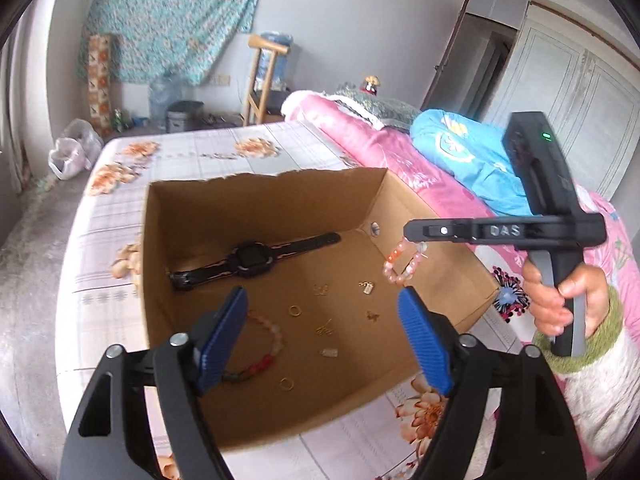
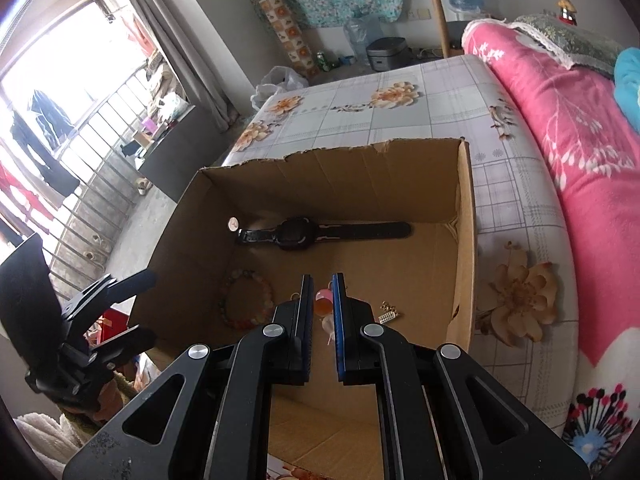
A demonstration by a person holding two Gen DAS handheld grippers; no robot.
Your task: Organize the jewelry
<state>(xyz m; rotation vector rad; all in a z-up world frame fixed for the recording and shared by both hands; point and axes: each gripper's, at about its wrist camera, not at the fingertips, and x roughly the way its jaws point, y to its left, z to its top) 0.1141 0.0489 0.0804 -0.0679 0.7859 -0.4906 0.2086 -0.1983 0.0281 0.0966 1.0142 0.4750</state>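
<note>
An open cardboard box [image 1: 264, 204] sits on the bed. Inside lie a black watch [image 1: 252, 261], a beaded bracelet [image 1: 264, 356], gold rings [image 1: 294, 311] and several small gold charms [image 1: 367, 288]. My left gripper [image 1: 322, 334] is open and empty above the box's near side. My right gripper [image 2: 322, 294] is shut on a pink and orange beaded bracelet [image 2: 323, 304], which hangs over the box's right side [image 1: 402, 266]. The right wrist view also shows the box [image 2: 466, 240], the watch [image 2: 296, 233] and the other bracelet [image 2: 246, 300].
The box rests on a floral bedsheet [image 1: 200, 156]. A pink quilt [image 1: 372, 140] and blue bedding [image 1: 472, 156] are piled to the right. A chair [image 1: 260, 80], a water jug [image 1: 162, 92] and a plastic bag [image 1: 74, 152] stand beyond the bed.
</note>
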